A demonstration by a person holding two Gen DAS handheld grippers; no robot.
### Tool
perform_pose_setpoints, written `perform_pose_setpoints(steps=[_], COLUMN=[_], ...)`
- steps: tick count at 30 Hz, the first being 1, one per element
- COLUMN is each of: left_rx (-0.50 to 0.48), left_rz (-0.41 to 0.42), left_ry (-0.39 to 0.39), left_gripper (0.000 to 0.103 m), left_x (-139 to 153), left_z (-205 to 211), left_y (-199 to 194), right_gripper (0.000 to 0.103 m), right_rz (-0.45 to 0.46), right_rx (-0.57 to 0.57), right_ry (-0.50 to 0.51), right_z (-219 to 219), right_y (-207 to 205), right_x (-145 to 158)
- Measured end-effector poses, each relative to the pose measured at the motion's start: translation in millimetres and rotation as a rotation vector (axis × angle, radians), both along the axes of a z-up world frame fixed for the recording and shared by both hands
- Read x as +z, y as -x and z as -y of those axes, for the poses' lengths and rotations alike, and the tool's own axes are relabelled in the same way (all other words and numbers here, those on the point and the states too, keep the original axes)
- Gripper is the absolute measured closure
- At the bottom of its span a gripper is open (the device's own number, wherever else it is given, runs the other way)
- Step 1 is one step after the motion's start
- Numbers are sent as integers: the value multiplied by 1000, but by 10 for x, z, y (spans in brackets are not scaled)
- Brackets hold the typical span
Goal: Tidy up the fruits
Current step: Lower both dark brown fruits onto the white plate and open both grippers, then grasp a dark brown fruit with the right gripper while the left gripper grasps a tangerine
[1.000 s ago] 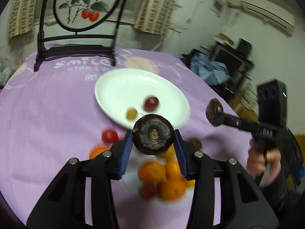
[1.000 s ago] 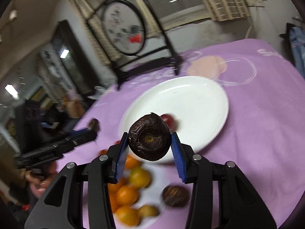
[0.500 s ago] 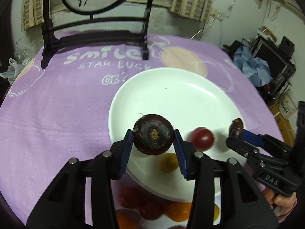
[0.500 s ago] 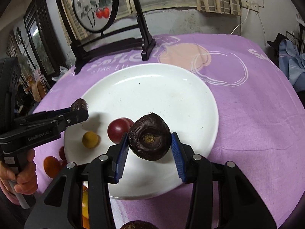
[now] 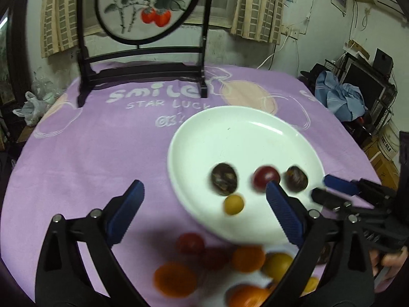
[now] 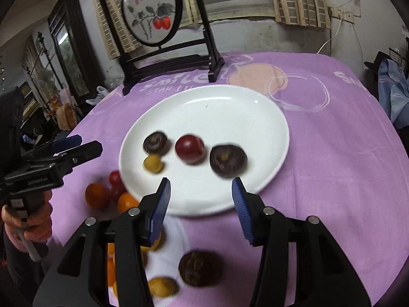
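Both-handed, the left claw [image 5: 202, 199] and right claw [image 6: 202, 197] gape wide, empty, above the plate [image 6: 230, 102].

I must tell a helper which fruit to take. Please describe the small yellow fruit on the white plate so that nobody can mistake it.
Find the white plate on the purple tablecloth. Four fruits lie on it, toward its near side. The small yellow fruit sits nearest the plate's left edge, just below a dark brown fruit; it is the smallest there and the only yellow one.

Both jaws opened, dropping two dark fruits [image 6: 228, 160] onto the plate [image 6: 255, 117]
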State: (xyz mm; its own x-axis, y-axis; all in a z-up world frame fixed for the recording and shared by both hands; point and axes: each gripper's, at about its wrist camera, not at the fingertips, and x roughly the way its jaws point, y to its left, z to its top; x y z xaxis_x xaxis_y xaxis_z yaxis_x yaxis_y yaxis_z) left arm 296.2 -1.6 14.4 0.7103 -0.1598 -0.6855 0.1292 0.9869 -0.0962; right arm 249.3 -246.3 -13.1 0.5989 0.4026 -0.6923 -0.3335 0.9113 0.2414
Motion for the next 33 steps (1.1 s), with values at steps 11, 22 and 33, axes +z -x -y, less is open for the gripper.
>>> perform_pose_setpoints(steps=[11,22,33], left_rx=[111,185,172], left_rz=[-45,-31,-44], left_ry=[29,8,3], left_gripper=[4,4,4], left_x=[-266,-261,-283], left_z=[-649,-836,-817], left_y=[616,690,675], right_gripper=[53,53,54], right_rz=[-63,-63,-58], right_rx=[11,89,84], right_ry=[138,193,217], right_z=[-50,-129,-154], right_y=[359,481,465], right_x=[-270,-344,-414])
